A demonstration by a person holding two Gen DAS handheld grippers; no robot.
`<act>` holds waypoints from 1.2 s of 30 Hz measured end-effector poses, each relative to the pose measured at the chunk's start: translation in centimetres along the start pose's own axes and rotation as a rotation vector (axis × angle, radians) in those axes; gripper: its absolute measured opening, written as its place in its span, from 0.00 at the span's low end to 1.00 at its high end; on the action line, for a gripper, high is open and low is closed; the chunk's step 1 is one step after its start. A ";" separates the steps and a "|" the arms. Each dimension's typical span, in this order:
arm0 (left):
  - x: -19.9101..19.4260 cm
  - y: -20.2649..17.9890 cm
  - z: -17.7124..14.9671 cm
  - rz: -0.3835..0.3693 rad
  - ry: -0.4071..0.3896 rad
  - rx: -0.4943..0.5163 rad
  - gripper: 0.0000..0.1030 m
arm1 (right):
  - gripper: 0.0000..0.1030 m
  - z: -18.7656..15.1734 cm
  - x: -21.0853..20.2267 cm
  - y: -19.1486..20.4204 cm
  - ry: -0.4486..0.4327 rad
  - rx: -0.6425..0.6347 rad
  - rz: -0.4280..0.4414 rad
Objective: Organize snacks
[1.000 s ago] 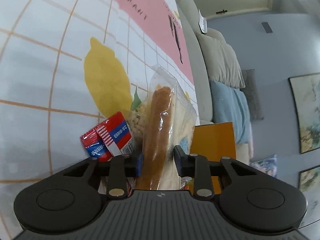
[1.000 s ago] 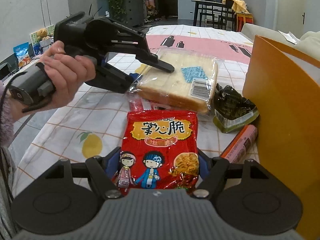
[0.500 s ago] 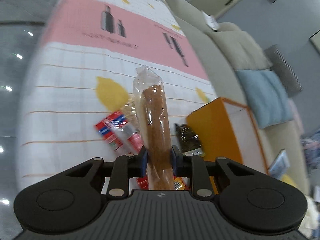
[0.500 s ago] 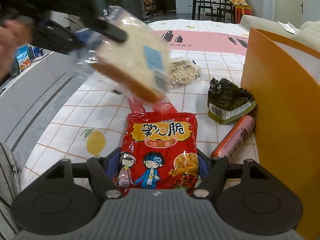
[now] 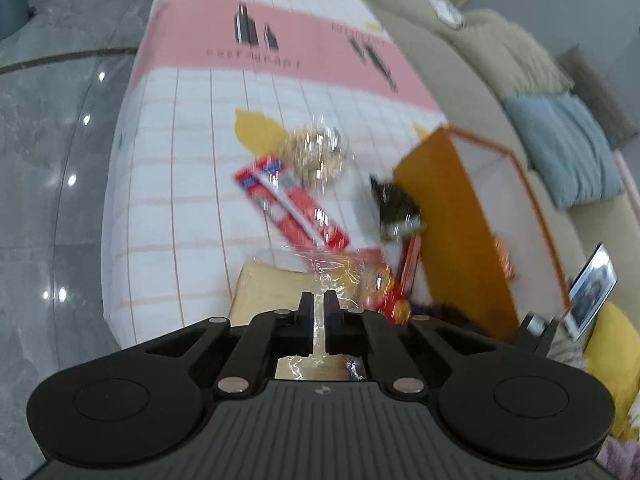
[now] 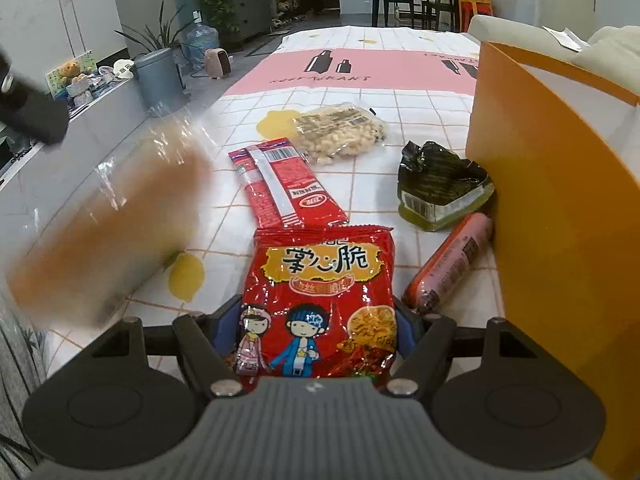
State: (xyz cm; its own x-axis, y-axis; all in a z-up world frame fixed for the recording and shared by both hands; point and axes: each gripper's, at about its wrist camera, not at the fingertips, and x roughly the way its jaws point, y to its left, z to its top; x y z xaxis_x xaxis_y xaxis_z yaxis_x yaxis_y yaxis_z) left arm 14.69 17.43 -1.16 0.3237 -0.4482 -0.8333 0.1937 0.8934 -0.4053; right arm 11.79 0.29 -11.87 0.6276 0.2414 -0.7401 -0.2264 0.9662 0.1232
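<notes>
Both claws grip something. Left claw [image 5: 319, 300] is nearly closed, its fingers pinching the crinkled clear wrap of the bread [image 5: 266, 294], a pale soft loaf hanging below it above the table edge; from the right wrist the bread [image 6: 108, 224] shows as a brown blur at left. Right claw [image 6: 318, 320] stands wider, clamped on the sides of a glossy red noodle bag [image 6: 320, 300] that lies flat on the tablecloth [image 6: 360, 184]. Ahead lie a flat red sachet [image 6: 282, 184], a clear bag of nuts [image 6: 340, 134], a crumpled dark-green pack [image 6: 440, 188] and a smooth pink sausage [image 6: 450, 260], the last two touching a tall orange box [image 6: 560, 208].
</notes>
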 end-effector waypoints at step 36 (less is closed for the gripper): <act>8.4 14.9 -0.9 -0.425 0.125 -0.293 0.74 | 0.70 0.6 1.4 1.7 -0.017 -0.105 -0.025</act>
State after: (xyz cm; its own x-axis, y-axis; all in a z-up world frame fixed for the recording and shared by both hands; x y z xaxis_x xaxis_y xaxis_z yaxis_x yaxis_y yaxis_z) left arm 19.47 27.02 -14.56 0.1565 -0.7816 -0.6039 0.0111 0.6128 -0.7902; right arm 12.72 2.28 -12.32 0.6460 0.2197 -0.7310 -0.2866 0.9574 0.0344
